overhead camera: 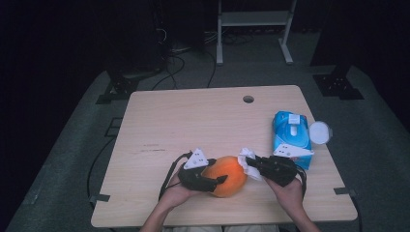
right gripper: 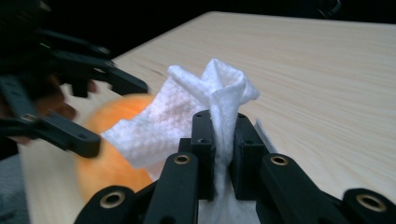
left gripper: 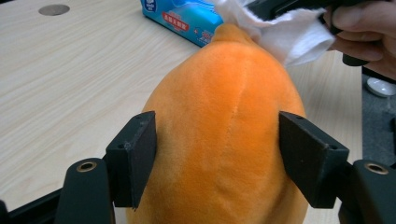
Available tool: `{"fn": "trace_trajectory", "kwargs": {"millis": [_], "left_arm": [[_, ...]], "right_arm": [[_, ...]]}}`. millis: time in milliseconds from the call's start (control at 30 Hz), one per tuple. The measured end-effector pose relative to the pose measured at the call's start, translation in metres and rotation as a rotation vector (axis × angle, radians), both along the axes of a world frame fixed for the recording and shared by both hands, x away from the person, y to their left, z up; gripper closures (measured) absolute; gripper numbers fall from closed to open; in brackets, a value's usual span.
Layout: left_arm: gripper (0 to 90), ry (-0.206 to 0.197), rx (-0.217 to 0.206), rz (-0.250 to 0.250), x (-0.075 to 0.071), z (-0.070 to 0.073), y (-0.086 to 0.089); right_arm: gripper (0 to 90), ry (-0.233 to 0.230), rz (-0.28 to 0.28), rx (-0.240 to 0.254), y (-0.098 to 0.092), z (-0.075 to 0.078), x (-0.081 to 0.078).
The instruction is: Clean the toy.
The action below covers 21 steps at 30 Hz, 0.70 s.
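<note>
The orange plush fruit (overhead camera: 227,176) lies near the table's (overhead camera: 193,121) front edge, squeezed by the left gripper (left gripper: 217,154). The right gripper (right gripper: 222,144), clenched on a white wipe (right gripper: 187,116), dabs its tip; soft plush may squirm loose under pressure.

Dim, soft-focus views; dark surroundings.

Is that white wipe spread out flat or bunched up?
Bunched up. The white wipe is pinched in the shut right gripper, its crumpled folds sticking out and draping against the orange plush fruit.
</note>
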<state>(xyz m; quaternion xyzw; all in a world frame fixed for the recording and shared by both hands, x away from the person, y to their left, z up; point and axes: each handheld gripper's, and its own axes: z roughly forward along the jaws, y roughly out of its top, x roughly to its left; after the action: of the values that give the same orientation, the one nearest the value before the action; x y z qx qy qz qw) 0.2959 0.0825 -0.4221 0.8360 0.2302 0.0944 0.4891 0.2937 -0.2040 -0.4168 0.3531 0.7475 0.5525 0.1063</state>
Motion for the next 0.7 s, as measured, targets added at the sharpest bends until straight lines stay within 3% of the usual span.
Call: {"fn": "trace_trajectory", "kwargs": {"millis": [100,300,433,500,633,700], "left_arm": [[30.6,-0.008,0.004,-0.017,-0.002,-0.001,-0.003],[31.3,-0.016,0.017,-0.037,-0.005,-0.001,-0.006],[31.2,-0.025,0.020,-0.059,-0.008,-0.001,-0.010],[29.8,-0.025,0.017,-0.066,-0.008,0.000,-0.010],[18.2,0.036,-0.022,-0.038,-0.002,0.004,-0.007],[12.3,0.110,-0.013,-0.001,0.003,0.001,-0.008]], "right_arm": [[80.5,-0.043,0.041,-0.018,0.010,0.006,-0.004],[80.5,0.017,-0.011,-0.011,-0.004,-0.003,0.007],[80.4,-0.026,0.044,0.008,0.003,0.007,0.001],[80.4,-0.032,0.050,-0.031,0.007,0.006,0.001],[80.4,0.027,0.053,-0.010,0.001,-0.002,0.005],[80.4,0.024,0.069,-0.017,0.002,-0.001,0.003]]}}
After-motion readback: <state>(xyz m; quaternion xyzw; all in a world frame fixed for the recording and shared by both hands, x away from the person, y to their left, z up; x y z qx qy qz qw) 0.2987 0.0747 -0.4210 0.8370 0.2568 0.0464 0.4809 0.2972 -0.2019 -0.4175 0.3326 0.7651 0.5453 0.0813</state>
